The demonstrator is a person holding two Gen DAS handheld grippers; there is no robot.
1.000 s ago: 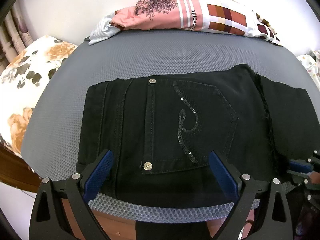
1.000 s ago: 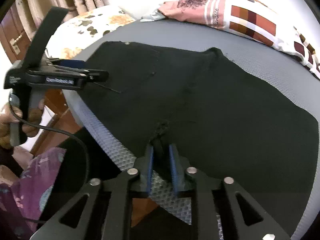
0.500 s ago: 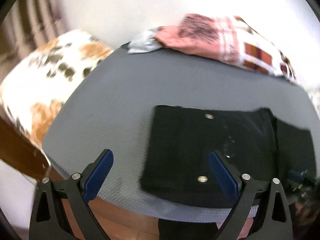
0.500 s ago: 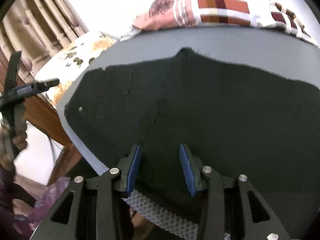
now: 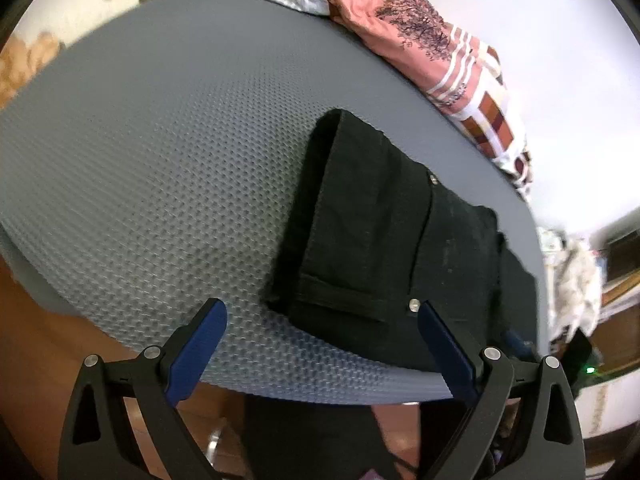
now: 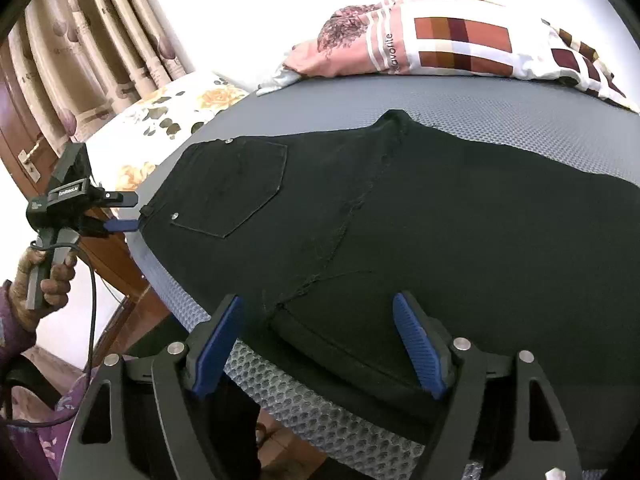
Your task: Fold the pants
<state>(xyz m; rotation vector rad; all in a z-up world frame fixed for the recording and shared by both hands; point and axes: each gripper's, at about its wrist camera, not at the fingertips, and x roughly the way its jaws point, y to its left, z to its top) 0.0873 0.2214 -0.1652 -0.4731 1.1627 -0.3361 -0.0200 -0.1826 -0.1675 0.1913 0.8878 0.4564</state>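
While black pants [image 6: 400, 216] lie flat on grey mat [image 5: 160, 152], left claw [image 5: 320, 344] and right claw [image 6: 316, 344] gape wide, holding nothing.

A grey, honeycomb-textured surface [image 6: 500, 120] fills the middle of the room, set against a plain white wall [image 6: 256, 12]. Patterned beige curtains [image 6: 92, 48] hang at the left beside a brown wooden door [image 6: 16, 136], and a floral cushion [image 6: 172, 112] sits just below them.

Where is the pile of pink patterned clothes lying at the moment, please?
In the right wrist view the pile of pink patterned clothes lies along the far edge of the grey mat, beyond the black pants.
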